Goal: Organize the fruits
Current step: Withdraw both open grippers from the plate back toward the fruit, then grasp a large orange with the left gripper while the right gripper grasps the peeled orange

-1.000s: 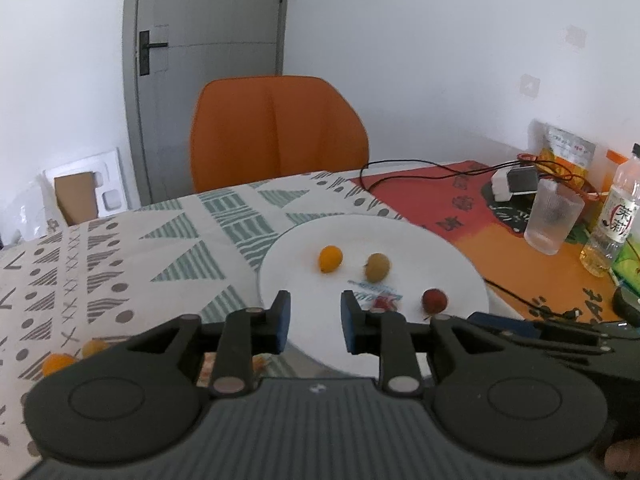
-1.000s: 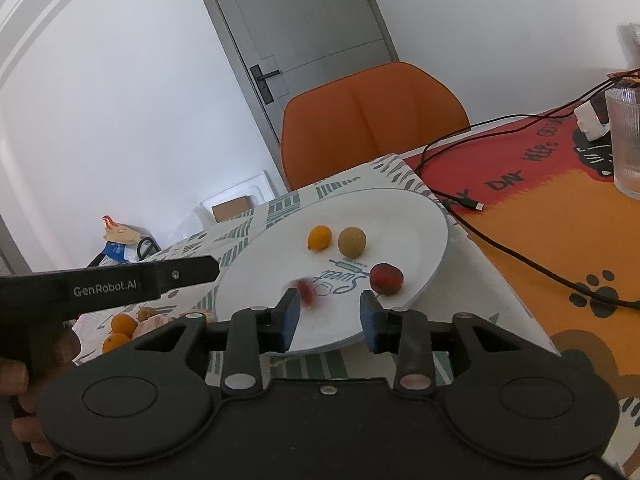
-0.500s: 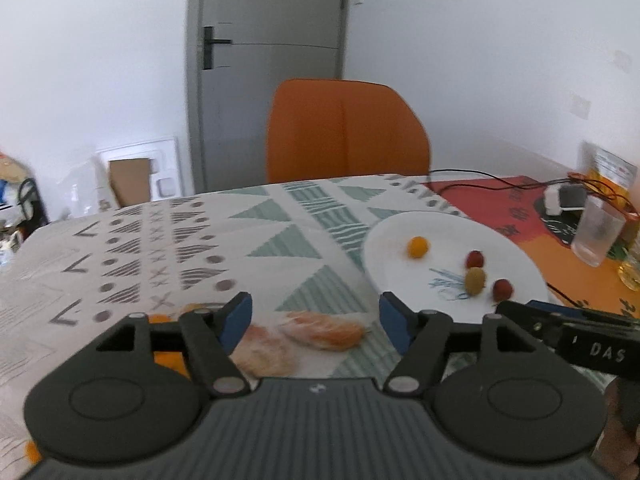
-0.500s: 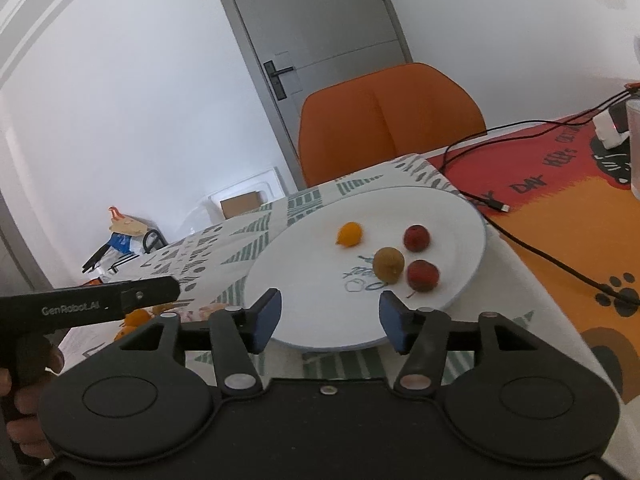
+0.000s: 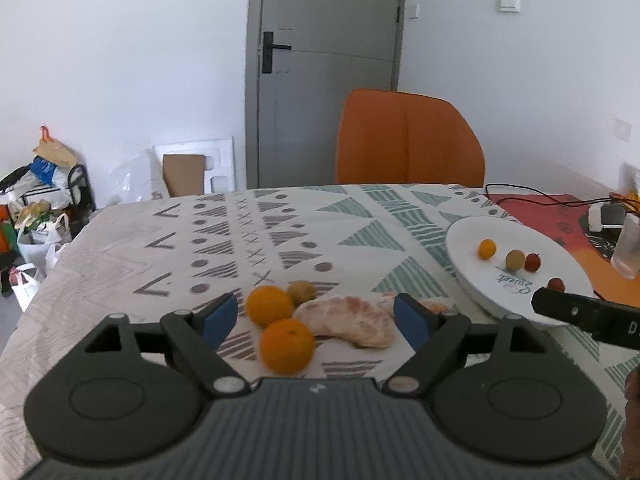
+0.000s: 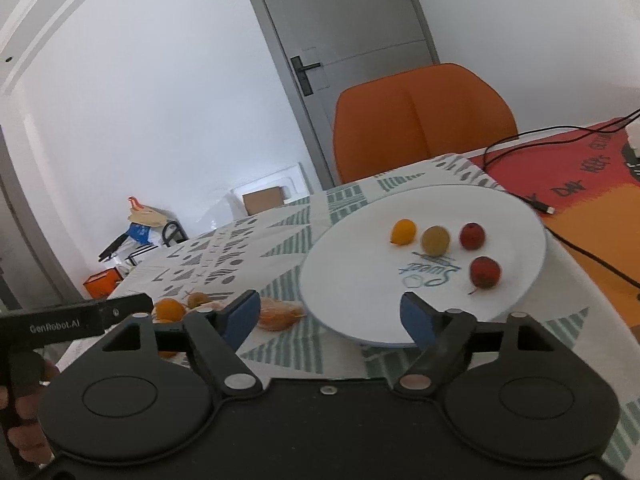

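My left gripper (image 5: 316,320) hovers low over the patterned tablecloth, its jaws opening and gripping nothing. Just beyond its blue pads lie two oranges (image 5: 287,345), a small brown fruit (image 5: 302,291) and a peeled citrus segment (image 5: 346,320). The white plate (image 5: 464,248) to the right holds a small orange fruit (image 6: 403,232), a tan fruit (image 6: 435,240) and two red fruits (image 6: 485,272). My right gripper (image 6: 330,316) faces the near rim of the plate (image 6: 360,272), jaws opening and empty. The left gripper's body (image 6: 72,320) shows at that view's left edge.
An orange chair (image 5: 408,140) stands behind the table. A red and orange mat (image 6: 592,184) with a black cable (image 6: 580,248) lies right of the plate, and a glass (image 5: 628,248) stands there. Bags and boxes (image 5: 40,200) sit on the floor at the left.
The right gripper let a red fruit drop onto the plate and drew back. The left view swung left from the plate to the loose fruits. Both pairs of jaws have spread wide.
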